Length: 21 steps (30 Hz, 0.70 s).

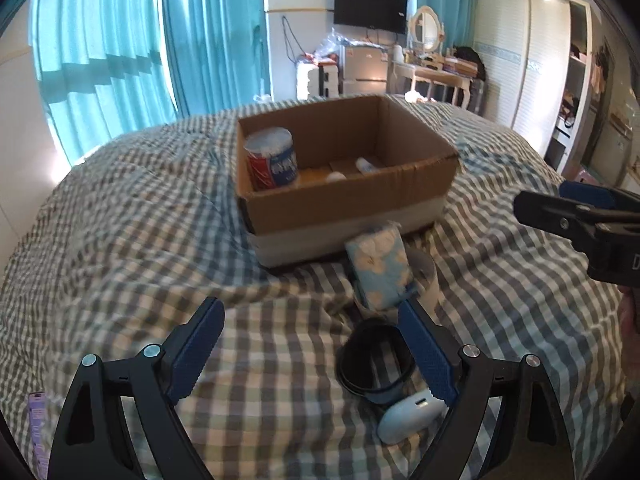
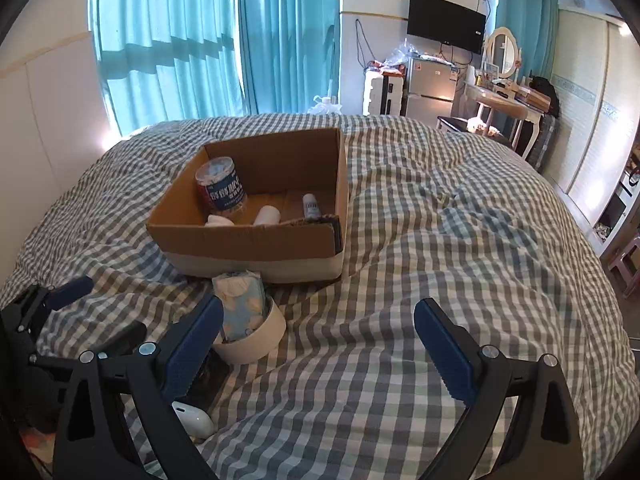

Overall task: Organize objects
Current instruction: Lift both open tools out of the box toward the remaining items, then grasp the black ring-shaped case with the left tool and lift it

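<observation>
A: Stock still out?
B: Tissue pack, tape roll, black band, white case, near the box on the bed.
A: My tongs?
B: Left tongs and right tongs gape, empty. Judged next: lower, pinch one item, box it.

Ahead of the right gripper lies bare quilt; the cardboard box and tissue pack crowd its left.
</observation>
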Available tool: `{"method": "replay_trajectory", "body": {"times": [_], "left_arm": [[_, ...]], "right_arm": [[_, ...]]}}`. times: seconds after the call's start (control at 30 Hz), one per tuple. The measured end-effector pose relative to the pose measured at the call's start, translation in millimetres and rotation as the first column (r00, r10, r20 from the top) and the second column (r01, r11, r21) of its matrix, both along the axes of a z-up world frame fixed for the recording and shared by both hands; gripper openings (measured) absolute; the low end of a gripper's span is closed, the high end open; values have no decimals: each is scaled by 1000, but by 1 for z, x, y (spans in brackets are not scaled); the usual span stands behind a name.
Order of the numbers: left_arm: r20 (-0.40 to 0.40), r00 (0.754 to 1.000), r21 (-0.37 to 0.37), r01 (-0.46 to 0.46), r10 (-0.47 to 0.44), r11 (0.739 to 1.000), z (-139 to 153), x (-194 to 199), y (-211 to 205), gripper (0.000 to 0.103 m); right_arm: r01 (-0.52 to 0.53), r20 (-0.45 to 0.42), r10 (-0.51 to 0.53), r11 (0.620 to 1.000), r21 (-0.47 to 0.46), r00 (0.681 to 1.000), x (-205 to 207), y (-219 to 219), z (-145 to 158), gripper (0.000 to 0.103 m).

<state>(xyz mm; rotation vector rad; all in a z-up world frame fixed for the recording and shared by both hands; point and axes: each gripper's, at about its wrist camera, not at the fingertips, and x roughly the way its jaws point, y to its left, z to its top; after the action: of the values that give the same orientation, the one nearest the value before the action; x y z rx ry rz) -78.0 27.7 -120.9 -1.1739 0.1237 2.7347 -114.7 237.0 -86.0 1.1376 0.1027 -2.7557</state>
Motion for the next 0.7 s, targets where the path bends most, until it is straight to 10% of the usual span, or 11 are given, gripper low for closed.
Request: {"method": "replay_trajectory", "body": {"times": [0.7], "left_arm": [[252, 964, 8, 88, -87, 996, -70, -32, 37, 91]], "right_arm": [[-16, 150, 14, 1000, 7, 989, -22, 1, -61, 97]]}}
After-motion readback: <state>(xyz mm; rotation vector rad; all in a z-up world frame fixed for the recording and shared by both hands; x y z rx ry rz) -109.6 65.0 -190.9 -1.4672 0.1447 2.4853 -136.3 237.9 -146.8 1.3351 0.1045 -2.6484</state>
